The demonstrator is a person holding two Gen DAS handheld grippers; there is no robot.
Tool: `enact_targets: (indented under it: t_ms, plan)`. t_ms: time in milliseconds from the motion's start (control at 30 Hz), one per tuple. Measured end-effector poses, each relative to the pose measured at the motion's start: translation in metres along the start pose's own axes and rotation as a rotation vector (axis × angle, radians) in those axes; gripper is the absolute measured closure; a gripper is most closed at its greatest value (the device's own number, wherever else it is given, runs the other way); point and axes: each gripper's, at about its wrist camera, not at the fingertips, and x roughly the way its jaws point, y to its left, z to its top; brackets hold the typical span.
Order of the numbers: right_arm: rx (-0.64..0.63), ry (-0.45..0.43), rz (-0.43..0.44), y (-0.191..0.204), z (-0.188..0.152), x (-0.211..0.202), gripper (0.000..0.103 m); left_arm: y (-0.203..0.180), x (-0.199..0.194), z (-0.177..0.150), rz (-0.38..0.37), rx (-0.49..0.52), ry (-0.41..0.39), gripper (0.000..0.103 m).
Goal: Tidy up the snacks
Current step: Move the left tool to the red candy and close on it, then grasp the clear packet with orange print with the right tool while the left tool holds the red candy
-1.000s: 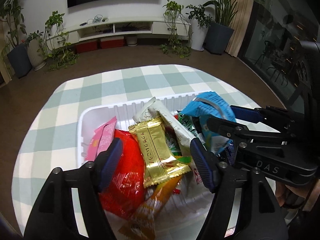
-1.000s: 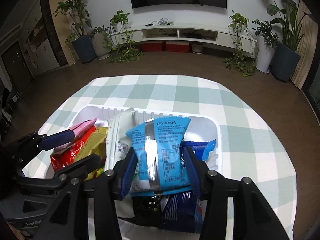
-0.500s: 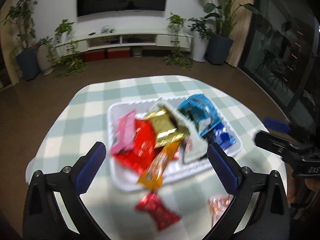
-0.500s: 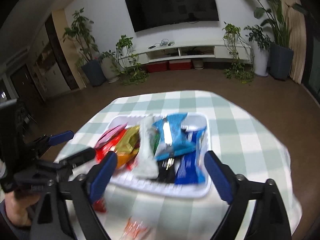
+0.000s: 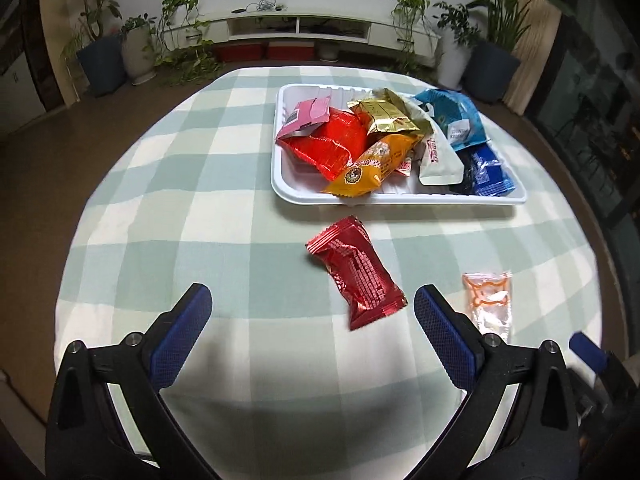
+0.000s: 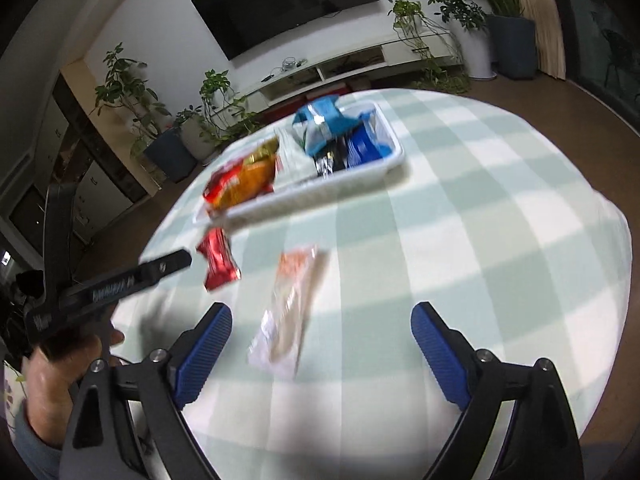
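The left gripper [image 5: 310, 314] is hovering with fingers released and nothing between them, the red wrapped snack [image 5: 355, 273] lying just ahead on the checked surface [image 5: 200, 168]. The right gripper [image 6: 320, 332] is likewise spread wide, above the clear-wrapped snack [image 6: 290, 312]. The white tray [image 5: 400, 198] is holding the remaining snacks.

light: dim room, bright tabletop | right view motion-blurred | edges: fisheye bend, dark corners

Your checked table [image 5: 168, 168] carries a white tray [image 5: 400, 198] at twelve o'clock, a red packet [image 5: 356, 272] centre, a clear sachet [image 5: 489, 300] at three.
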Motion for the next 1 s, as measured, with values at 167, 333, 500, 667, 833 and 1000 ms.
enact_targets:
  t_ms: [167,333,500,667,833,1000]
  plan:
    - [-0.034,-0.003,-0.018,0.003,-0.007,0.004,0.01,-0.011,0.019,0.017,0.024,0.01,0.024,0.001]
    - [-0.047,-0.014,-0.035,0.001,-0.011,0.005,0.01,-0.019,0.05,0.027,0.044,0.016,0.082,0.009]
    - [-0.042,-0.005,-0.022,-0.004,-0.011,0.008,0.01,-0.021,0.068,0.027,0.038,0.021,0.108,0.023]
    - [-0.033,0.007,-0.013,-0.006,-0.013,0.01,0.01,-0.018,0.069,0.031,0.002,0.027,0.097,0.051]
    - [-0.04,0.007,-0.02,-0.006,-0.013,0.01,0.01,-0.018,0.064,0.024,-0.028,0.069,0.097,0.07]
    - [-0.058,0.011,-0.038,-0.004,-0.014,0.011,0.01,-0.015,0.055,0.009,-0.055,0.107,0.092,0.074]
